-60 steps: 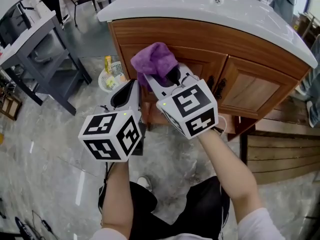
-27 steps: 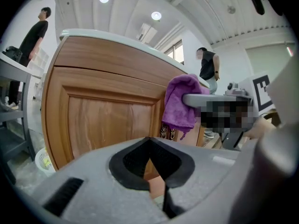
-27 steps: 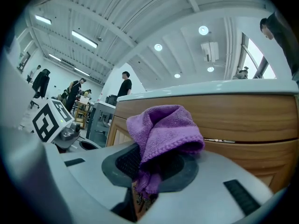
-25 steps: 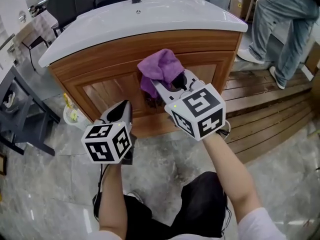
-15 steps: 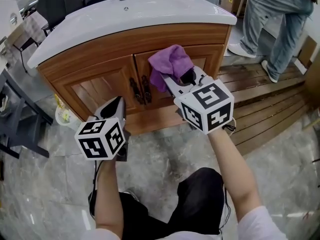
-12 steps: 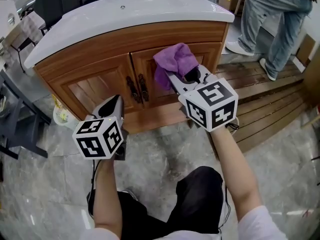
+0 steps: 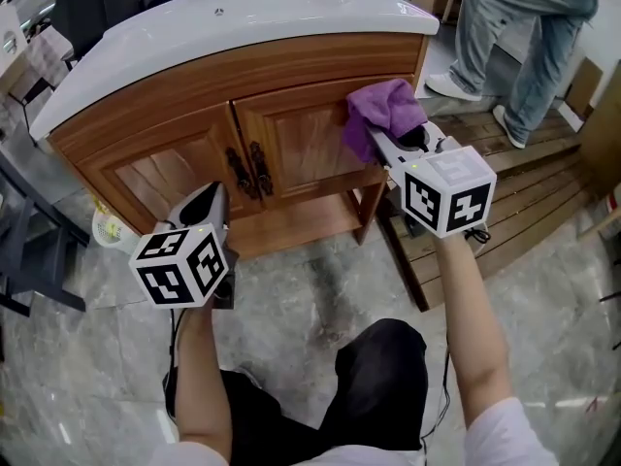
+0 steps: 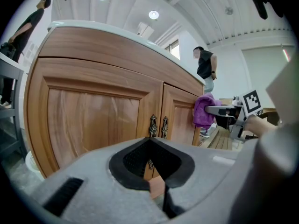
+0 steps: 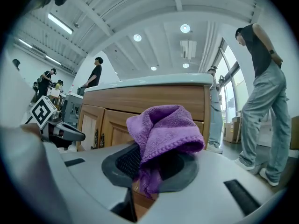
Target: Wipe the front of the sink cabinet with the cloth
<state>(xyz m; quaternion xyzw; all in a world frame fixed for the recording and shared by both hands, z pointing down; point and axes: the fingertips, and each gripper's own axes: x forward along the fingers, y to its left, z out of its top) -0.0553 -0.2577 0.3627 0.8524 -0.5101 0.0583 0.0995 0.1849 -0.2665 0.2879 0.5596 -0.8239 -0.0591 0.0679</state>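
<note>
Nearest, the left gripper (image 7: pixel 212 200) hangs low with its fingers clenched on nothing, while the right gripper (image 7: pixel 393 142) has its fingers grasping the purple cloth (image 7: pixel 381 108), apparently pressed to the sink cabinet (image 7: pixel 291 134) front's right edge, so wiping looks under way and next calls for a pressed sweep across the doors.

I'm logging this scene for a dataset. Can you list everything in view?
sink cabinet: one, brown wood, centre, doors closed
sink top: one, white, on the cabinet
door handles: two, dark, where the doors meet
cloth: one, purple, at the cabinet's front right corner
basket: one, white, on the floor left of the cabinet
wooden decking: brown, right of the cabinet
bystander: one, in jeans, far right
left gripper: grey, shut, empty, low before the left door
right gripper: grey, shut on the cloth
</note>
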